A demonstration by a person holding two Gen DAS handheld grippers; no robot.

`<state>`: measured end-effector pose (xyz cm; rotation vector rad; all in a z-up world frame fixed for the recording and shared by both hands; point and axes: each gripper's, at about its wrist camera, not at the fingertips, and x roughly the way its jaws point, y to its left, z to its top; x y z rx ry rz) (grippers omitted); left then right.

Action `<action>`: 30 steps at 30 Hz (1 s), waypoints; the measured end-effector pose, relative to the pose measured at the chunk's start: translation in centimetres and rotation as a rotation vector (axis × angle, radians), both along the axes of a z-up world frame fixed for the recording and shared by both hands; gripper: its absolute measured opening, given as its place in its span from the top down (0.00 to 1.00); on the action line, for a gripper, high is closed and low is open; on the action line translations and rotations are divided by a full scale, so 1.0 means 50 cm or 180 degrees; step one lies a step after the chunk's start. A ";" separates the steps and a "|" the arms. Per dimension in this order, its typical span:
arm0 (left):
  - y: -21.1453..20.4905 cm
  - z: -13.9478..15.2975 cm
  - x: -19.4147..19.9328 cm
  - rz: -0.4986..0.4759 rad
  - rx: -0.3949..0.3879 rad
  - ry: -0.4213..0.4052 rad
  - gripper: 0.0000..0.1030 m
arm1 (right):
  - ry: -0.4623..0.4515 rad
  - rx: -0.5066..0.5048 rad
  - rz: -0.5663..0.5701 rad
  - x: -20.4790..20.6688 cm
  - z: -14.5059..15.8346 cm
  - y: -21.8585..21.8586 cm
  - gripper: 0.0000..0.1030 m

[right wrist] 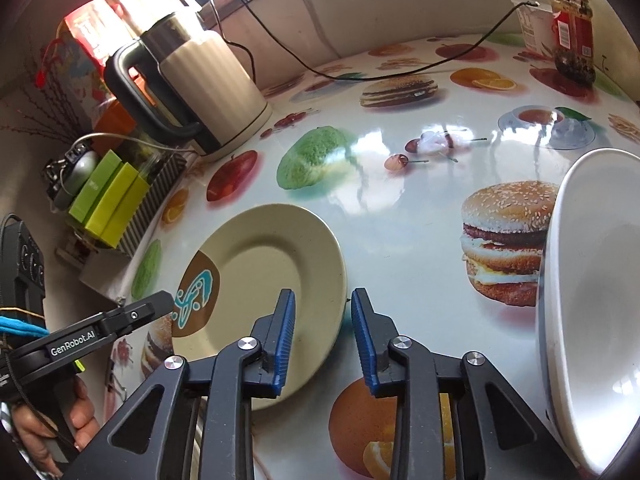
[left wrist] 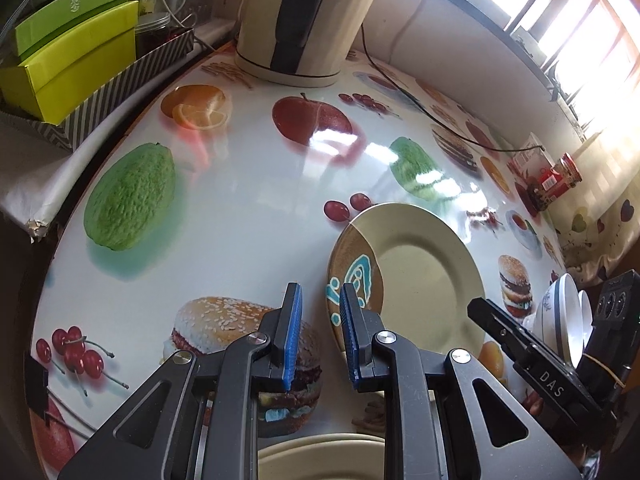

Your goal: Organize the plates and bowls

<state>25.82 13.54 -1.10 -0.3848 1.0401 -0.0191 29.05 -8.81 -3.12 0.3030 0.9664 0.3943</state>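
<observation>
The fruit-and-burger printed table (left wrist: 240, 184) carries a cream kettle (left wrist: 308, 20) at 12 o'clock in the left wrist view. A cream plate (right wrist: 272, 280) with a brown-and-teal emblem lies flat, at 10 o'clock from the right gripper (right wrist: 323, 336). A white bowl (right wrist: 592, 312) sits at 3 o'clock. The left gripper (left wrist: 320, 320) stands narrowly parted, empty, just beside the plate's rim. The right gripper's jaws are narrow, holding nothing.

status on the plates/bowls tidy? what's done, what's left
Done: nothing clearly stacked. The beige plate with the brown-and-teal emblem lies alone on the fruit-print table. In hand: both the left hand-held gripper and right hand-held gripper hover empty at its edges. Left: that plate, the white bowl and another beige plate.
</observation>
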 end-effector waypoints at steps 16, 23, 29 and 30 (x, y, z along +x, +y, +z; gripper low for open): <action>-0.008 -0.021 0.019 -0.0048 -0.0117 0.0102 0.81 | 0.0040 0.0040 -0.0017 0.004 -0.006 -0.004 0.82; -0.013 -0.019 0.020 -0.0068 -0.0102 0.0099 0.87 | 0.0039 0.0033 -0.0020 0.003 -0.006 -0.003 0.83; -0.011 -0.020 0.020 -0.0070 -0.0096 0.0100 0.87 | 0.0038 0.0037 -0.0020 0.003 -0.005 -0.003 0.83; -0.012 -0.020 0.020 -0.0074 -0.0089 0.0099 0.87 | 0.0038 0.0036 -0.0020 0.003 -0.005 -0.003 0.84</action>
